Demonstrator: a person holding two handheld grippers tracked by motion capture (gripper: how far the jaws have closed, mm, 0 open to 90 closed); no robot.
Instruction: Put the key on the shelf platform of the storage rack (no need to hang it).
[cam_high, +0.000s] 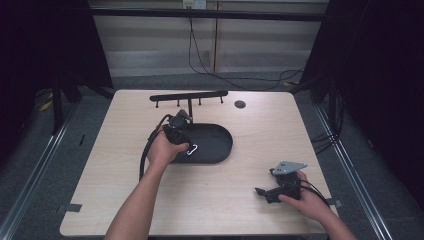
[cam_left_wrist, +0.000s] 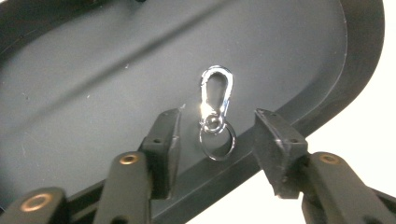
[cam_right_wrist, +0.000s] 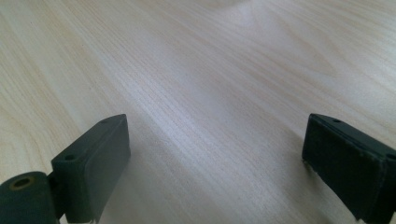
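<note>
Jaws of the left gripper (cam_left_wrist: 217, 135) stand spread, a silver snap hook (cam_left_wrist: 215, 109) lying loose between them, touching neither pad. It rests on the floor of the black oval tray (cam_left_wrist: 93, 65), near the rim. Right gripper (cam_right_wrist: 215, 163): jaws wide apart over bare table (cam_right_wrist: 196, 70). No readable markings anywhere. The tray's far end is cut off in the left gripper view.

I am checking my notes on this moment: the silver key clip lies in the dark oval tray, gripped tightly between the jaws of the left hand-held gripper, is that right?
Not quite. The silver key clip does lie in the dark oval tray, but the left hand-held gripper is not gripping it. In the left gripper view its jaws stand apart on either side of the clip, with a visible gap to each pad.
</note>
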